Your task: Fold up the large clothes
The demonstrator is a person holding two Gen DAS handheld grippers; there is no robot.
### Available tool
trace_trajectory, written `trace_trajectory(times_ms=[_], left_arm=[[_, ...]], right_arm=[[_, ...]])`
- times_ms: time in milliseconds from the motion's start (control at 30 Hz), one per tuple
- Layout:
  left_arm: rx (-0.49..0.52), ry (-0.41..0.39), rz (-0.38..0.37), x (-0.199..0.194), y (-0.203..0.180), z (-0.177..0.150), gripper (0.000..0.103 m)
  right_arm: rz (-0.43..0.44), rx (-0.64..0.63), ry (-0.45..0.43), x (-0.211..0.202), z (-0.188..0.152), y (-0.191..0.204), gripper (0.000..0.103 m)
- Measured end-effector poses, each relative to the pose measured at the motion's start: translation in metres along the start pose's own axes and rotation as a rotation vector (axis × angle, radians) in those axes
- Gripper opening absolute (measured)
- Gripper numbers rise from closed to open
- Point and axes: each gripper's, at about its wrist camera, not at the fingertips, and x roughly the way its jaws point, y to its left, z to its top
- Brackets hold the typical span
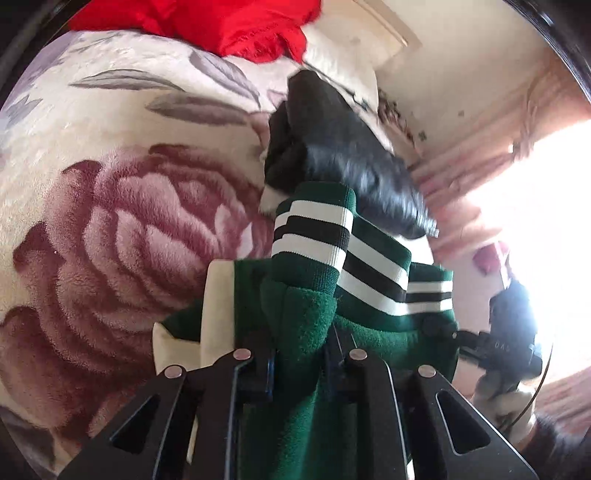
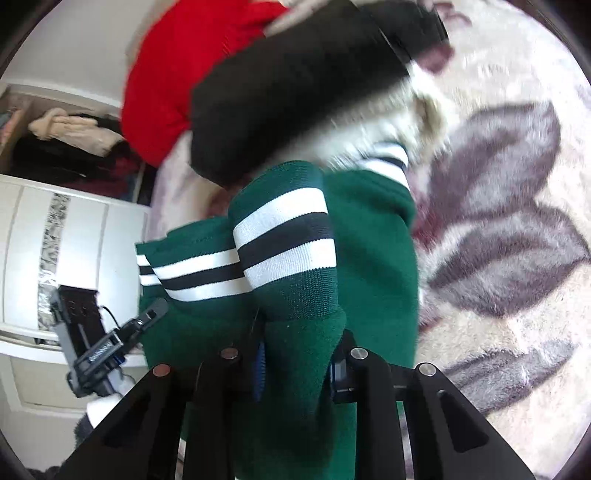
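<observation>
A dark green fleece garment (image 1: pixel 317 314) with white and black striped ribbed cuffs hangs bunched above the bed. My left gripper (image 1: pixel 299 354) is shut on a fold of its green fabric, with cream panels showing beside the left finger. My right gripper (image 2: pixel 299 365) is likewise shut on a thick fold of the same garment (image 2: pixel 369 258), just below a striped cuff (image 2: pixel 284 236). The black housing of the right tool (image 1: pixel 513 332) shows at the garment's right edge. The housing of the left tool (image 2: pixel 92 343) shows at its left edge.
A black garment with white fleece lining (image 1: pixel 332 147) (image 2: pixel 295 92) lies beyond the green one. A red garment (image 1: pixel 221 26) (image 2: pixel 173 74) lies further back. Both rest on a cream floral blanket (image 1: pixel 110 221) (image 2: pixel 517 221). A white wardrobe (image 2: pixel 55 240) stands left; pink curtains (image 1: pixel 461 184) frame a bright window.
</observation>
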Motion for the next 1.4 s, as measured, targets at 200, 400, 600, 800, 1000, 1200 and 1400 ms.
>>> trace_trajectory(times_ms=[200, 400, 600, 800, 1000, 1200, 1400], left_arm=[[-0.119, 0.134, 0.089, 0.075, 0.044, 0.026, 0.016], [-0.299, 0.152, -0.104, 0.050, 0.071, 0.013, 0.036], [-0.331, -0.066, -0.149, -0.042, 0.050, -0.024, 0.066], [-0.424, -0.270, -0.157, -0.097, 0.027, -0.080, 0.066], [-0.536, -0.314, -0.026, -0.122, 0.012, -0.166, 0.066], [-0.619, -0.259, 0.134, -0.148, 0.013, -0.246, 0.066], [-0.636, -0.232, 0.242, -0.164, 0.020, -0.293, 0.066]], right_arm=[[-0.051, 0.061, 0.003, 0.041, 0.041, -0.005, 0.026], [-0.096, 0.049, 0.193, 0.068, 0.051, -0.032, 0.085], [0.049, 0.076, 0.401, 0.074, 0.012, -0.090, 0.103], [0.310, 0.163, 0.474, 0.127, -0.002, -0.111, 0.103], [0.286, 0.219, 0.359, 0.101, -0.020, -0.112, 0.056], [0.276, 0.522, 0.137, 0.013, -0.125, -0.126, 0.043], [0.261, 0.781, 0.212, -0.036, -0.293, -0.134, 0.053]])
